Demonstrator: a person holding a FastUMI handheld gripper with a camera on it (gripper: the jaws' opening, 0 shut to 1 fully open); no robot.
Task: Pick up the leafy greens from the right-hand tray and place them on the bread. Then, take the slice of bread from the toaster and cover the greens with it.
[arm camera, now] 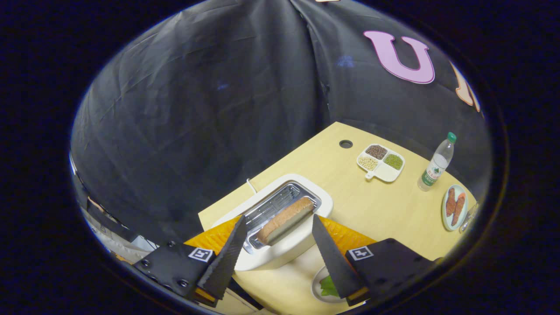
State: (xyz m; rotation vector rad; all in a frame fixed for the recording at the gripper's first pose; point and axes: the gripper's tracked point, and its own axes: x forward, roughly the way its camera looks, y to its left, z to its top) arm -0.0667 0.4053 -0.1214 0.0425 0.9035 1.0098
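- So the gripper [280,227] sits at the bottom centre of the frame with its fingers spread wide, nothing pinched between them.
- Right between the fingertips, just ahead, is the slice of bread [286,219], poking up out of the slot of the white toaster [280,251], lower middle of the frame. It's not touched by either finger, as far as I can tell.
- Bottom of the frame, just beside the right finger and partly hidden by it, there's a plate [318,288] with leafy greens [327,286] on it. Can't see whether bread is under them, the finger covers too much.
- My guess: greens part looks done, and the toaster slice is next. It's lined up for a grab but not grabbed, so lifting and covering are all left.
- Farther off on the wooden table [372,205], right side of the frame: a divided dish [381,162] of beans and grains, a water bottle [436,162], and a plate of sausages [455,206]. None of those matter here.
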